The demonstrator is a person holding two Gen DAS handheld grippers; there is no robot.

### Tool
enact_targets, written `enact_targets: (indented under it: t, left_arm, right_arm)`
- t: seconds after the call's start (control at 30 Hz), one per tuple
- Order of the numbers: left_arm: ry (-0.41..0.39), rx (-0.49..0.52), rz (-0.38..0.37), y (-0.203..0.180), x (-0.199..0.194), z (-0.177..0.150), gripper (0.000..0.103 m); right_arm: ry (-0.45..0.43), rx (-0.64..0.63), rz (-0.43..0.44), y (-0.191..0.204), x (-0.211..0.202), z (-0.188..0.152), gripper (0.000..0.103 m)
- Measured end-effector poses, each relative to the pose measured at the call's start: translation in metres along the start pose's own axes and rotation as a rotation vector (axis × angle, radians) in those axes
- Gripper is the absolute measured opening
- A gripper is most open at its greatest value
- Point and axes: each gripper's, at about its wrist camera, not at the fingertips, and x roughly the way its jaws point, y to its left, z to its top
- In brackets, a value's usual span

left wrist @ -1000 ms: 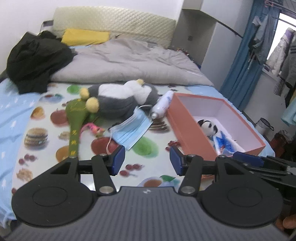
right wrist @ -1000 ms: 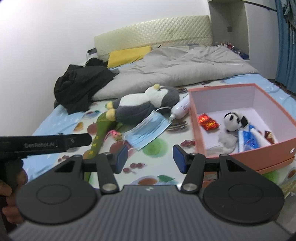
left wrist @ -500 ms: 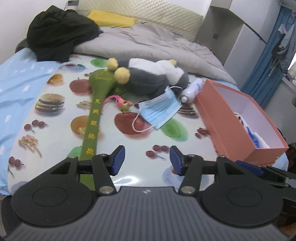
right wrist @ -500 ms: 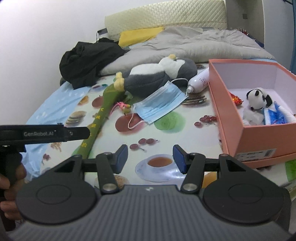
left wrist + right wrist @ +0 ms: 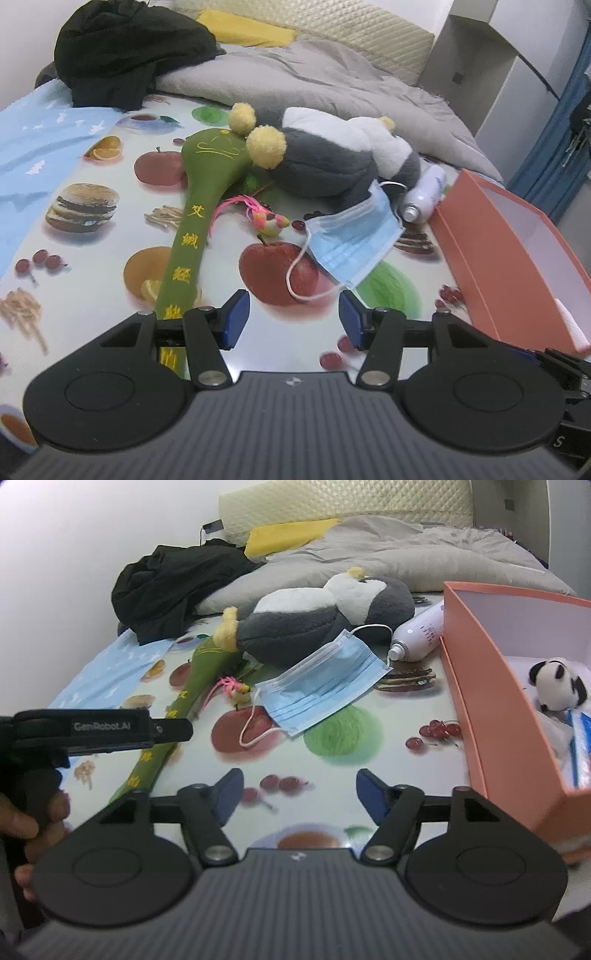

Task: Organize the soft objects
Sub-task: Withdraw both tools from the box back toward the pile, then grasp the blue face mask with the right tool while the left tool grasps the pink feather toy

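Hovering with fingers spread wide and empty, the left gripper faces the blue mask lying just ahead on the bed. Its long axis runs diagonally toward the orange box; the right gripper, likewise open and empty, sits farther back.

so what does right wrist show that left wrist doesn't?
Only right wrist: inside of the box, with the panda and blue packets; also the left gripper's body and the hand holding it, at the left edge.
Only left wrist: the burger print and the mallet's full head with both yellow pompoms.
Both: mask, penguin, bottle, black clothes, grey duvet, and each view's own gripper, left gripper and right gripper, open and empty.
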Motion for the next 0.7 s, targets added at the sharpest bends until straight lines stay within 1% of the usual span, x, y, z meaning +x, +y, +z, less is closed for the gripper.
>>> enact_targets:
  t: [0.23, 0.3, 0.33, 0.7]
  left_arm:
    - [0.021, -0.013, 0.025, 0.002, 0.042, 0.017, 0.060]
    - [0.026, -0.016, 0.033, 0.004, 0.054, 0.022, 0.065]
    - [0.027, -0.018, 0.037, 0.004, 0.059, 0.025, 0.065]
    - [0.040, -0.033, 0.053, 0.014, 0.110, 0.045, 0.066]
  right_arm:
    - [0.019, -0.004, 0.009, -0.010, 0.044, 0.018, 0.071]
    - [0.026, -0.008, 0.010, -0.012, 0.058, 0.022, 0.071]
    - [0.030, -0.011, 0.010, -0.013, 0.065, 0.024, 0.070]
    - [0.042, -0.051, 0.014, -0.015, 0.124, 0.041, 0.070]
